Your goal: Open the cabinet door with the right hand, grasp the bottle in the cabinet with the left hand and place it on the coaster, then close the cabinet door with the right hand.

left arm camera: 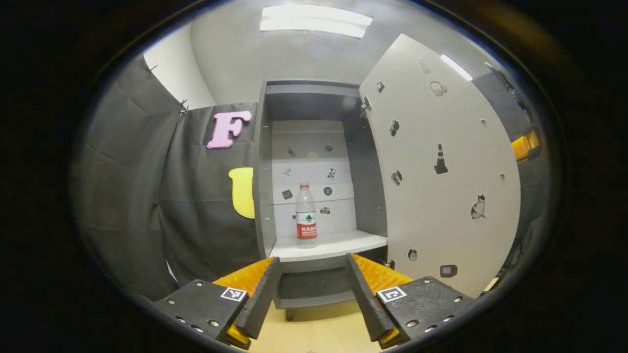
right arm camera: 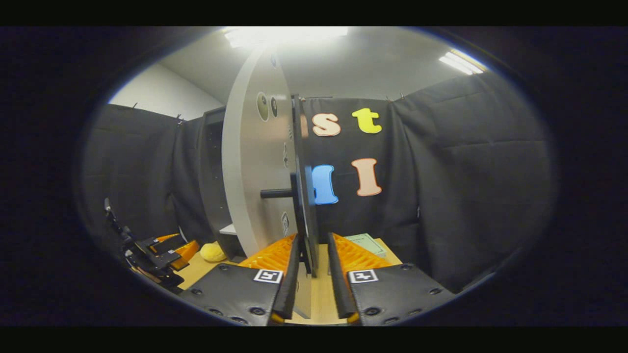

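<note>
Left gripper view: bottle (left arm camera: 306, 215) upright on the shelf (left arm camera: 338, 244), dead ahead of open left tongs (left arm camera: 313, 289); right tongs (right arm camera: 312, 274) straddle the door (right arm camera: 255, 162) edge, grip unclear.

A clear bottle (left arm camera: 306, 215) with a red cap and red label stands on a white shelf (left arm camera: 327, 246) inside the grey cabinet (left arm camera: 314, 95). Beside the bottle, the pale door (left arm camera: 441, 166) carries small dark stickers, apparently cut-out pictures. A yellow object (right arm camera: 213, 252) lies near the cabinet's foot on the light wooden table (right arm camera: 321, 289).
</note>
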The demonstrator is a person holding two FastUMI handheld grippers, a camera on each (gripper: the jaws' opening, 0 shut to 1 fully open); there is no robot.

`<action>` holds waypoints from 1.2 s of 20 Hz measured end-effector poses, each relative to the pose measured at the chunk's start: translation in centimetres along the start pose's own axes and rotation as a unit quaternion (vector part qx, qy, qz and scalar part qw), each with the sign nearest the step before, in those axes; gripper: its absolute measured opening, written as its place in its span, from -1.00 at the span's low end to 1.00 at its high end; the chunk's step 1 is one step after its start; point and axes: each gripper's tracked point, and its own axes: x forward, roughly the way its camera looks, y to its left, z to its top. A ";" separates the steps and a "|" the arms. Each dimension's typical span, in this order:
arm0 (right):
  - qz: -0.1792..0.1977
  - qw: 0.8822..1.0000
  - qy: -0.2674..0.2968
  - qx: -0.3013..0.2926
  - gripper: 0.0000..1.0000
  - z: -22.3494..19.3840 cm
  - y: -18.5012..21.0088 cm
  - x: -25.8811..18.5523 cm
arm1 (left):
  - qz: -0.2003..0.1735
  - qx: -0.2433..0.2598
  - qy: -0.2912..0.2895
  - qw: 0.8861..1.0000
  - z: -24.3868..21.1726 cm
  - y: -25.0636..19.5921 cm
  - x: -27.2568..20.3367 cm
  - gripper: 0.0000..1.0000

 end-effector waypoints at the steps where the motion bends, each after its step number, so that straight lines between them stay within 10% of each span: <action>1: 0.009 1.000 -0.004 0.004 -0.10 0.3 -0.4 -0.5 | 0.003 0.001 -0.002 1.000 0.4 -0.3 0.6 0.56; 6: -0.012 1.000 -0.027 -0.008 0.93 1.0 -5.7 -2.2 | 0.002 0.001 -0.012 1.000 1.8 -3.1 3.4 0.60; 24: -0.128 0.991 0.009 0.035 0.86 -2.9 -15.4 -1.6 | 0.039 0.038 0.003 0.999 2.5 -0.3 21.8 0.56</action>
